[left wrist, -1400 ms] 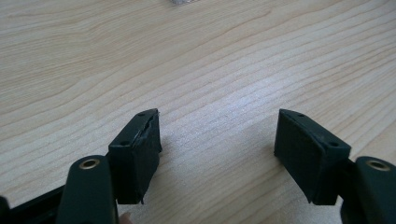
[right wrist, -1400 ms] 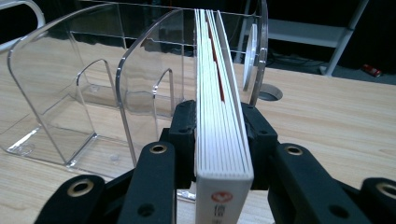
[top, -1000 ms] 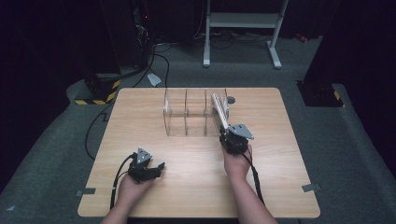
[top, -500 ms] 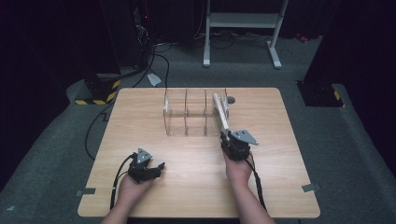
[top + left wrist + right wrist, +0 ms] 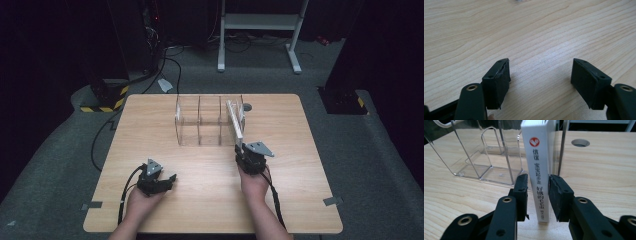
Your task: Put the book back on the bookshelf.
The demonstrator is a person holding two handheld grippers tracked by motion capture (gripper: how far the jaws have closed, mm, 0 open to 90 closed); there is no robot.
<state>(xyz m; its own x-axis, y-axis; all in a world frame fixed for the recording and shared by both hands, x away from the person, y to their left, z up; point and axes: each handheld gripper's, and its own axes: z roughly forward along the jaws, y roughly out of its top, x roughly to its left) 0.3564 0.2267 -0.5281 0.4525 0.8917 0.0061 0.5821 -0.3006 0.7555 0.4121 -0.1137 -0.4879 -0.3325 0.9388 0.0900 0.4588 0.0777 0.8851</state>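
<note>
A thin white book (image 5: pixel 537 170) with a red heart mark and black characters on its spine stands on edge. Its far part sits in the rightmost slot of a clear plastic rack (image 5: pixel 200 122) (image 5: pixel 481 157) at mid-table. In the high view the book (image 5: pixel 235 122) slants out of the rack toward me. My right gripper (image 5: pixel 241 150) (image 5: pixel 538 182) holds the book's near end, its pads against both covers; its jaws have just been closing on it. My left gripper (image 5: pixel 170 178) (image 5: pixel 540 67) rests open on the wood near the front left, with nothing between its pads.
The wooden table (image 5: pixel 150 130) has a round cable hole (image 5: pixel 247 107) (image 5: pixel 580 143) just behind the rack's right end. The rack's other slots hold nothing. Cables trail from both grippers over the front edge. Dark floor, a white stand and cables lie beyond.
The right gripper has slid a little toward me, and the book's near end has come with it. The left gripper has stayed put.
</note>
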